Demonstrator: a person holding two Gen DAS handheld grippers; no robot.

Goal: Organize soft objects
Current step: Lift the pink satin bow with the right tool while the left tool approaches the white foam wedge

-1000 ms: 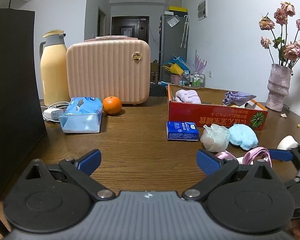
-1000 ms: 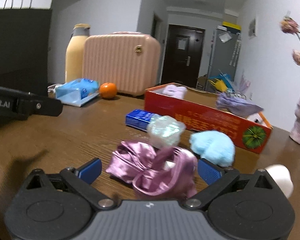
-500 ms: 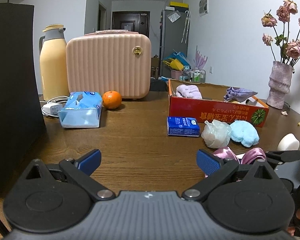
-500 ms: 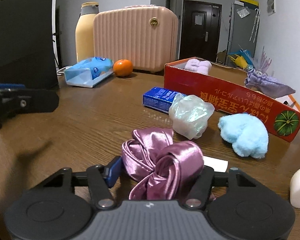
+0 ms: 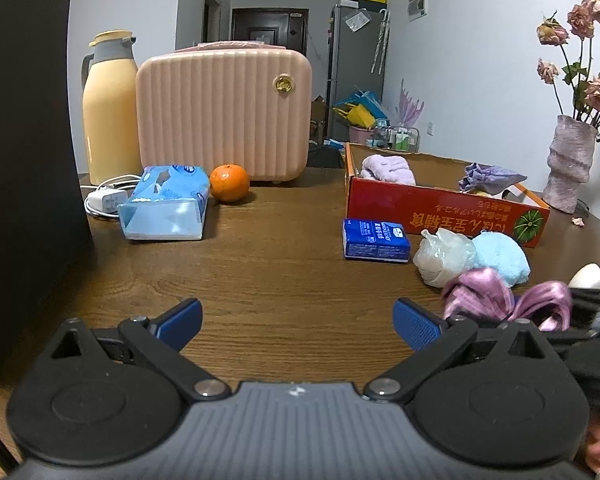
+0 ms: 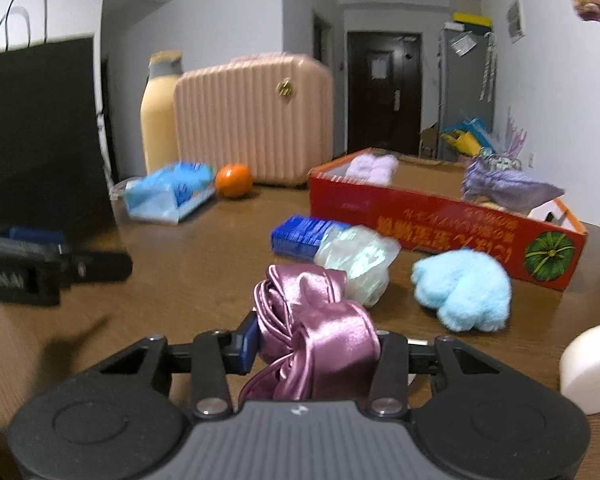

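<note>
right gripper jaws just closed, clenching the satin scrunchie prob for the red box; left gripper gapes idle, w/ nothing btwn.

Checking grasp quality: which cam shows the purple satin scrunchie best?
Right wrist. The scrunchie sits front and centre there, pinched in the right tool, whose jaws have just been closing on it. The left wrist view catches it only at the right edge, partly hidden behind the tool bodies.

White walls, a dark door, perhaps a grey fridge.
</note>
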